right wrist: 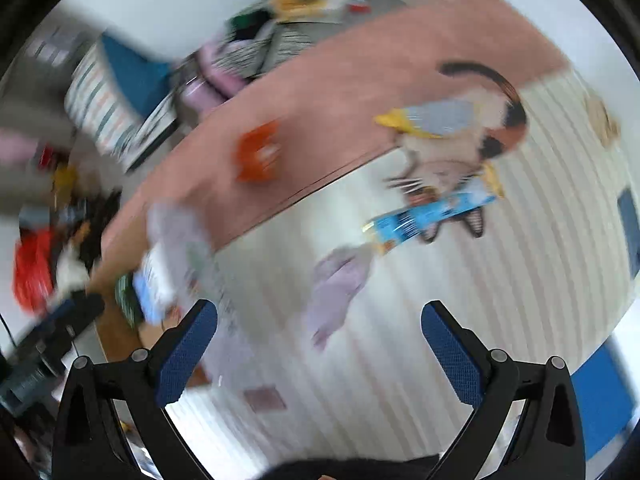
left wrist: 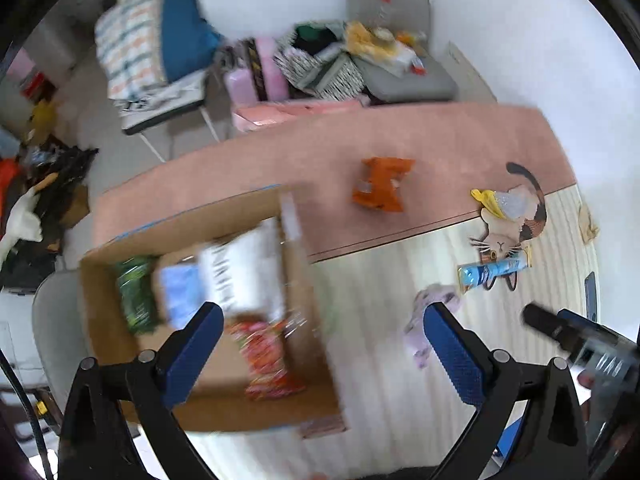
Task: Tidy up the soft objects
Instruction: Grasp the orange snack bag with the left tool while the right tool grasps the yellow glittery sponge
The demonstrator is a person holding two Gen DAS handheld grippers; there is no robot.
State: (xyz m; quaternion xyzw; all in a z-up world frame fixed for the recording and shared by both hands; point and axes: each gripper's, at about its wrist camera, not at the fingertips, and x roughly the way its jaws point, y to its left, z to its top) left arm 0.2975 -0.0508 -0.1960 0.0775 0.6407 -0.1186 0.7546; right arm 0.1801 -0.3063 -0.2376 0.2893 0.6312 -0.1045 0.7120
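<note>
Two grippers, both empty, fingers spread wide apart: left gripper [left wrist: 322, 350] above the near right part of an open cardboard box [left wrist: 308, 384], right gripper [right wrist: 320, 350] over the striped cream part of the table mat [right wrist: 400, 360]. Both views blurred by motion, the right wrist view most.

Inside the box, nearest, a red snack packet [left wrist: 266, 360]; behind it a white packet [left wrist: 240, 276], a pale blue packet [left wrist: 180, 294] and a green packet [left wrist: 134, 292] side by side. Printing on all of them too smeared to read.

Just right of the box, on the cream stripes, a crumpled lilac cloth [left wrist: 424, 320], also seen ahead of the right gripper [right wrist: 340, 288]. Beyond the cloth, a long blue tube-shaped packet [left wrist: 494, 272] lying across a cat picture printed on the mat [left wrist: 520, 224]. On the cat's back, a clear bag with a yellow end [left wrist: 500, 202].

Farther out, on the pink half of the mat, an orange packet [left wrist: 382, 188], well apart from the rest.

Past the table, a grey chair [left wrist: 400, 76] piled with odds and ends, a zebra-patterned bag [left wrist: 316, 68] and a striped pillow [left wrist: 128, 48] on another seat.
</note>
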